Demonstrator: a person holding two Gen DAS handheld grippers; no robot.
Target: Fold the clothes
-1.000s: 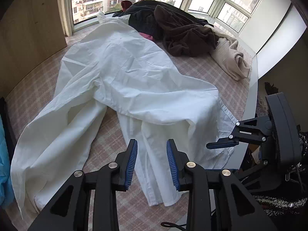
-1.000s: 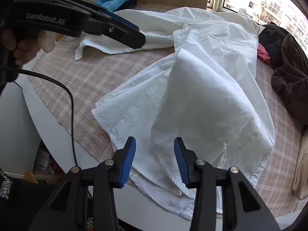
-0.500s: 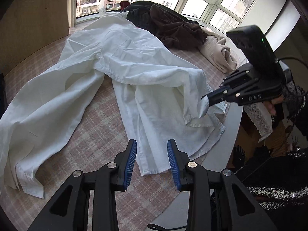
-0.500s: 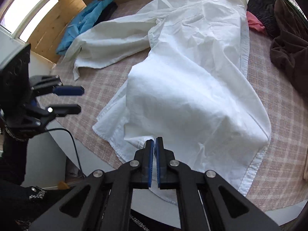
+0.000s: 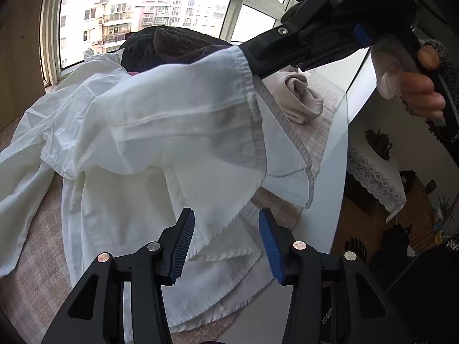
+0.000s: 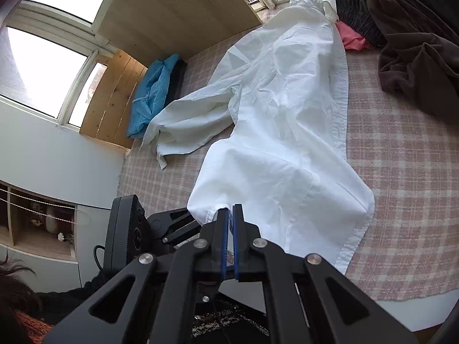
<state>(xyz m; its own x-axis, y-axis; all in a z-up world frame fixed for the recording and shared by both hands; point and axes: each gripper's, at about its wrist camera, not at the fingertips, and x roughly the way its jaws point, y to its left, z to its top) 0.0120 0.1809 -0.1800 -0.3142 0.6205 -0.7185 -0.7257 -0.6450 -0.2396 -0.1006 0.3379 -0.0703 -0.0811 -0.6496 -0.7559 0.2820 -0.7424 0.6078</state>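
Observation:
A white shirt (image 6: 287,114) lies lengthwise on the plaid cover (image 6: 401,172). One sleeve is spread to the left. My right gripper (image 6: 228,215) is shut on the shirt's hem edge and holds it above the cover. In the left wrist view that raised hem (image 5: 200,120) hangs from the right gripper (image 5: 252,57), which a hand (image 5: 410,86) holds. My left gripper (image 5: 226,243) is open just below, and a loose corner of the hem dangles between its blue pads (image 5: 183,243). The left gripper (image 6: 186,223) sits low and left in the right wrist view.
Dark brown and black clothes (image 6: 416,57) are piled at the far right, with a pink garment (image 6: 352,38) beside them. A beige knit (image 5: 301,97) lies near the white edge (image 5: 338,157). A folded blue garment (image 6: 155,89) rests by the wooden wall. Windows are beyond.
My right gripper shut on the shirt's hem and lifted it off the cover. My left gripper moved in under the raised hem, still open.

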